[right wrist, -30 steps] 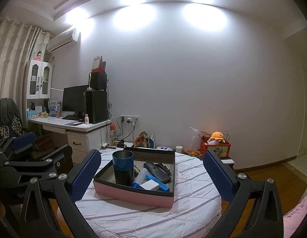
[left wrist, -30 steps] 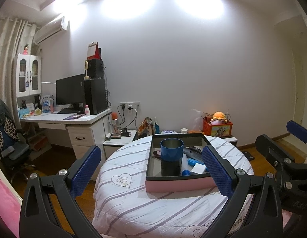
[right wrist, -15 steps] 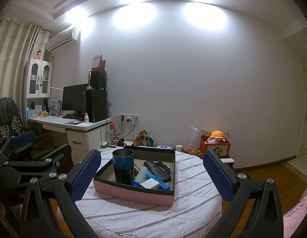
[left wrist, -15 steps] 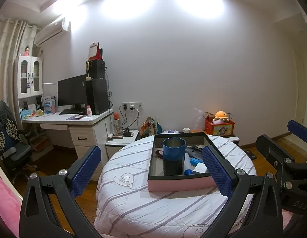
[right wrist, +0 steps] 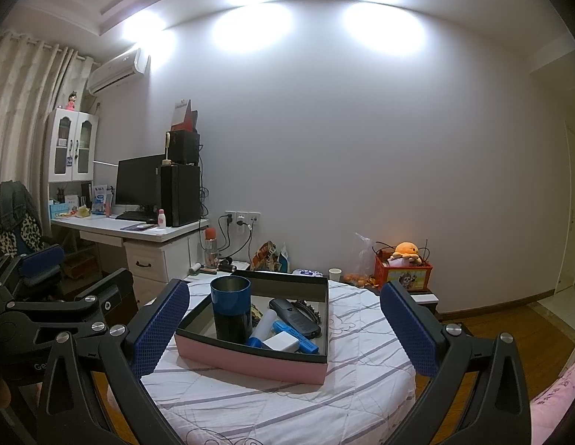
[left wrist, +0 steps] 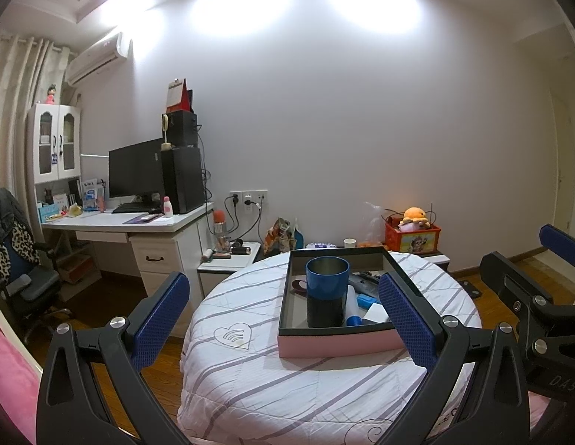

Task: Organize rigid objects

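A pink box (left wrist: 335, 345) with a dark inside sits on the round table (left wrist: 250, 378) with a striped white cloth. It holds a blue and black cup (left wrist: 326, 291), a white bottle with a blue cap (right wrist: 260, 332), a white block (right wrist: 282, 342), a blue item (right wrist: 296, 335) and a black remote (right wrist: 293, 315). My left gripper (left wrist: 287, 326) is open and empty, held back from the box. My right gripper (right wrist: 283, 333) is open and empty, also short of the box (right wrist: 250, 361).
A white desk (left wrist: 128, 222) with monitor and computer tower stands at the left, with an office chair (left wrist: 20, 282) beside it. A low white stand (left wrist: 228, 263) and a red toy box (left wrist: 411, 237) are behind the table. Wooden floor surrounds it.
Both views have shifted slightly, with the table and box drifting a little right in the left wrist view. Both grippers stay open and empty.
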Demonstrator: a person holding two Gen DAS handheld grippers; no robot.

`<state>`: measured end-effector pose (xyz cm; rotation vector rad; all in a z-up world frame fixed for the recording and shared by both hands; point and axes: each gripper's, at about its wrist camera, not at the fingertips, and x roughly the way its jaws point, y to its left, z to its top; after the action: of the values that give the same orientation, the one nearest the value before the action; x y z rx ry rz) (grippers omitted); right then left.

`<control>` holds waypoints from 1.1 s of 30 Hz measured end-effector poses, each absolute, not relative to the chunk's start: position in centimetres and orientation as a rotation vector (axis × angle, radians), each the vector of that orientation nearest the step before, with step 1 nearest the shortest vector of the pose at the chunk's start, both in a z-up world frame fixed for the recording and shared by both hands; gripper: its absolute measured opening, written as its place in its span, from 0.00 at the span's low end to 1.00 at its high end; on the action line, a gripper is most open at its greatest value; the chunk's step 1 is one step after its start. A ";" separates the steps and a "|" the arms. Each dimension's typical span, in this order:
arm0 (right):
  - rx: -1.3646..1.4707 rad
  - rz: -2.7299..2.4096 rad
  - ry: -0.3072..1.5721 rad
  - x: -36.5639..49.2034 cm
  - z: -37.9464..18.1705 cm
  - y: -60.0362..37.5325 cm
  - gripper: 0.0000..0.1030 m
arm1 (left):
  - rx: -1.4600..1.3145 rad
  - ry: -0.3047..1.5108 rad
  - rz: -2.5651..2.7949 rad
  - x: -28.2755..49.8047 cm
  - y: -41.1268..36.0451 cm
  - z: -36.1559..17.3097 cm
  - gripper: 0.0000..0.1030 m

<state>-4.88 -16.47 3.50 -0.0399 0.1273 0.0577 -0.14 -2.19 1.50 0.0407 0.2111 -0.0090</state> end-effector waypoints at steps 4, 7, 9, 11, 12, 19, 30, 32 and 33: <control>-0.041 0.054 0.128 -4.9 3.3 -16.4 1.00 | 0.040 0.210 -0.010 -0.3 -2.2 1.5 1.00; -0.041 0.054 0.128 -4.9 3.3 -16.3 1.00 | 0.040 0.209 -0.010 -0.3 -2.3 1.4 1.00; -0.041 0.054 0.129 -4.9 3.3 -16.4 1.00 | 0.041 0.211 -0.012 -0.2 -2.3 1.4 1.00; -0.042 0.053 0.129 -4.9 3.3 -16.4 1.00 | 0.041 0.210 -0.013 -0.2 -2.3 1.4 1.00; -0.041 0.054 0.128 -4.9 3.3 -16.4 1.00 | 0.041 0.211 -0.013 -0.2 -2.3 1.4 1.00; -0.042 0.051 0.129 -4.8 3.2 -16.4 1.00 | 0.048 0.207 -0.008 -0.2 -2.4 1.4 1.00; -0.042 0.051 0.133 -4.6 3.3 -16.5 1.00 | 0.048 0.209 0.000 0.3 -2.7 1.5 1.00; -0.041 0.053 0.133 -4.6 3.4 -16.5 1.00 | 0.049 0.208 0.000 0.4 -2.6 1.5 1.00; -0.042 0.052 0.132 -4.6 3.3 -16.5 1.00 | 0.049 0.208 0.002 0.4 -2.7 1.4 1.00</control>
<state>-4.58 -16.48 3.35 -0.0419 0.1324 0.0519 0.45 -2.67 1.44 0.0488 0.2077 0.0015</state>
